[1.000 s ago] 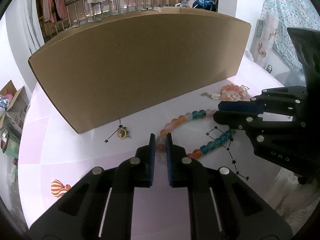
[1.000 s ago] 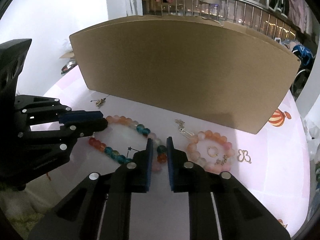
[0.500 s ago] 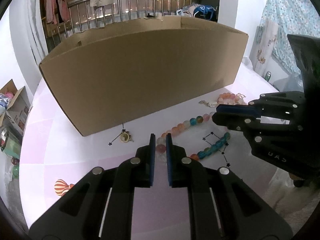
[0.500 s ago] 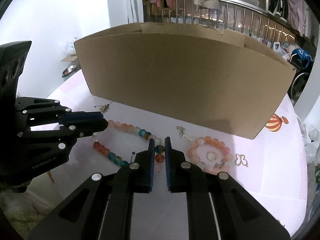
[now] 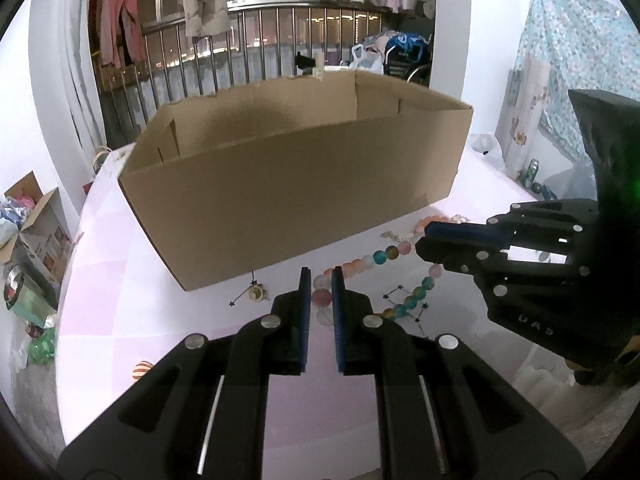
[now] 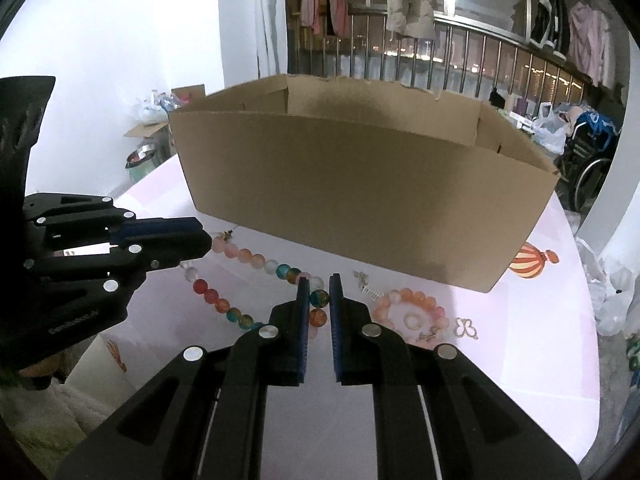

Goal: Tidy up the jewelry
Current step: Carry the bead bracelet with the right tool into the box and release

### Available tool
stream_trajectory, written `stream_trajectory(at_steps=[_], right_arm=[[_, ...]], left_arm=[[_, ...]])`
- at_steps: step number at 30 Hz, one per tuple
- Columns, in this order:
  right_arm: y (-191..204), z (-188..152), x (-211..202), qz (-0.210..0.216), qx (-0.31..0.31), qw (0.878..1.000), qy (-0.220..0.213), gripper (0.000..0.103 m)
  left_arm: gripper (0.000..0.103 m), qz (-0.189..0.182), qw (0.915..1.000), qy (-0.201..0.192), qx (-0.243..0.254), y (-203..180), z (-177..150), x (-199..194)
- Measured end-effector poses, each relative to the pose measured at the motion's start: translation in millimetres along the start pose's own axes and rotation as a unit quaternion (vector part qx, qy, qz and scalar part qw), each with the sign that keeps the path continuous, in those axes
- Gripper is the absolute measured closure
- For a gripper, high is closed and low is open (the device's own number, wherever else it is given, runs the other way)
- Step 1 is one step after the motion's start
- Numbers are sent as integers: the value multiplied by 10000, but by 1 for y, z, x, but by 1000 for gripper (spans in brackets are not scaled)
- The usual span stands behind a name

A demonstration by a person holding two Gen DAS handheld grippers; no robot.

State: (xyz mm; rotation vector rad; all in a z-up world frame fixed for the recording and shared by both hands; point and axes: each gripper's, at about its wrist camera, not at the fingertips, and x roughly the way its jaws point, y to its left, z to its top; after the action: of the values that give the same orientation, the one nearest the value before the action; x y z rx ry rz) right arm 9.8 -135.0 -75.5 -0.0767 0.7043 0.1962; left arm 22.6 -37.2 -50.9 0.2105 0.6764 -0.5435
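A long necklace of pink, orange and teal beads [image 5: 380, 255] [image 6: 256, 259] hangs stretched between my two grippers above the pink table. My left gripper [image 5: 321, 280] is shut on its pale pink beads. My right gripper [image 6: 319, 286] is shut on a teal and an orange bead. Each gripper shows in the other's view, the right one [image 5: 424, 240] and the left one [image 6: 204, 236]. An open brown cardboard box [image 5: 296, 184] [image 6: 360, 188] stands just behind the necklace.
A pink bead bracelet [image 6: 408, 304] with a gold ring [image 6: 412, 322] inside it, a butterfly charm [image 6: 466, 328] and a silver clasp piece [image 6: 368, 286] lie on the table at the right. A small gold pendant [image 5: 256, 293] lies by the box's near corner.
Both grippers have risen with the necklace, so the box's open inside now shows over its near wall. The beads have lifted off the table between the grippers.
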Motion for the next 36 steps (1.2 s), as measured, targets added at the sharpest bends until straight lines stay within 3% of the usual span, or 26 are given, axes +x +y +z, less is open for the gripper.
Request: stream_trajectory(at_steps=[11,17,21,24,29,33,36], right_arm=[[3,23,-46,-59,-87,9980,-628,93],[-1,62,-71,4,-194,9931,-1153,93],[-14,98,-67,207,-90,9921,-1233,93],[-28,131,-49,443,13,9936,-1041,93],[-45,174,-3,811,176,9955,-461,93],[-60,193,50,1111,530,9919,319,93],[-76,199,102,1320,960,9796,1171,93]], left_arm=[[94,36,9979,-640,135,-3,27,-52],[94,115,9926,-1129,430,-2,67,-82],[94,201,9911,-1212,504,7,98,-85],[94,268,9924,-1101,481,20,122,-74],[94,277,9973,-600,319,51,162,-30],[94,229,9996,-94,102,74,173,7],[94,215,9989,404,-24,88,175,40]])
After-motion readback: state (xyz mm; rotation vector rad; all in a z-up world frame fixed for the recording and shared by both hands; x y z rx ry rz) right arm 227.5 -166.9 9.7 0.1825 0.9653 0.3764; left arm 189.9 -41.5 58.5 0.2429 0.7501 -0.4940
